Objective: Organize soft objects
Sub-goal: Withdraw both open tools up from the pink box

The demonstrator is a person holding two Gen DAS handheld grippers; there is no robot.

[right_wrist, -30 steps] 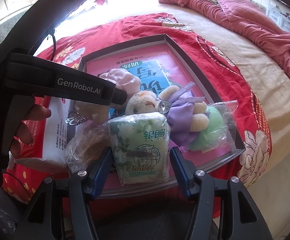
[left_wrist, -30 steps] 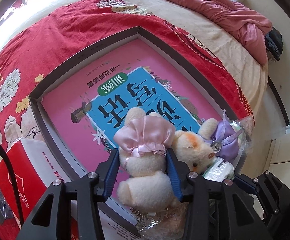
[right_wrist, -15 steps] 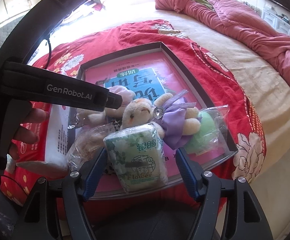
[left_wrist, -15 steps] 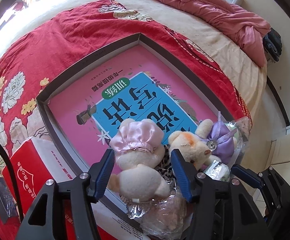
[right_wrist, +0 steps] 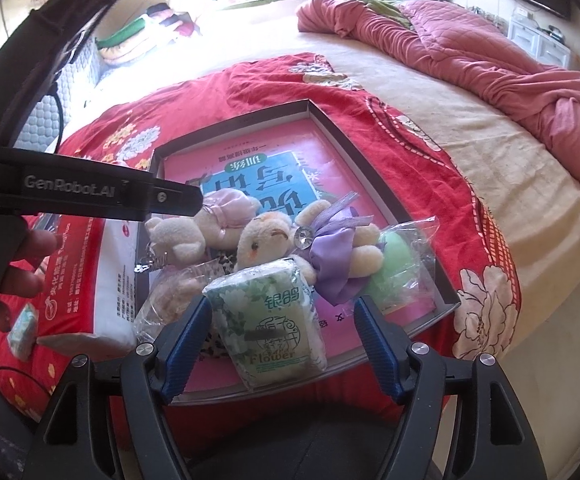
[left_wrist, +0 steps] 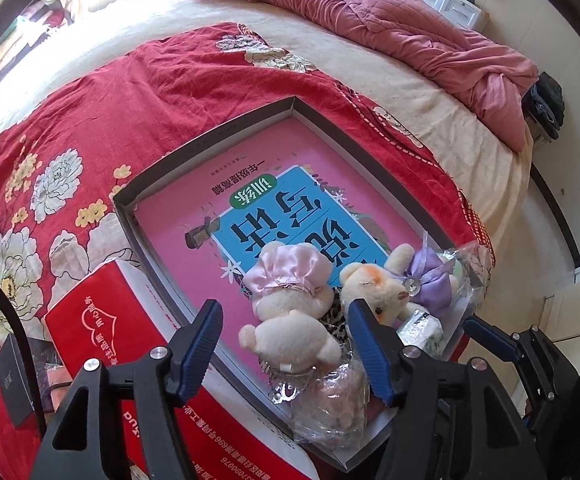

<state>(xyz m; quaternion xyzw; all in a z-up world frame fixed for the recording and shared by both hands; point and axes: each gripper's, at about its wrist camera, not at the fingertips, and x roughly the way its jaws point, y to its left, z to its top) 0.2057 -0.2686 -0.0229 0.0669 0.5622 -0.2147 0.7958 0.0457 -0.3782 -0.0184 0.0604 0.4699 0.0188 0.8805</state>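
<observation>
At six o'clock in the tray (left_wrist: 209,138), the left gripper (left_wrist: 283,338) has just been opening, jaws wide, clear of the pink-dressed bear (left_wrist: 290,304). Right gripper (right_wrist: 283,334) likewise, tissue pack (right_wrist: 269,320) released between them. Step: release. Next: withdraw, fetch another soft item.

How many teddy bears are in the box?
2. The bear in the pink dress lies in the box's near corner, below the left tool. The bear in the purple dress lies right beside it. Others may hide under the bags.
</observation>
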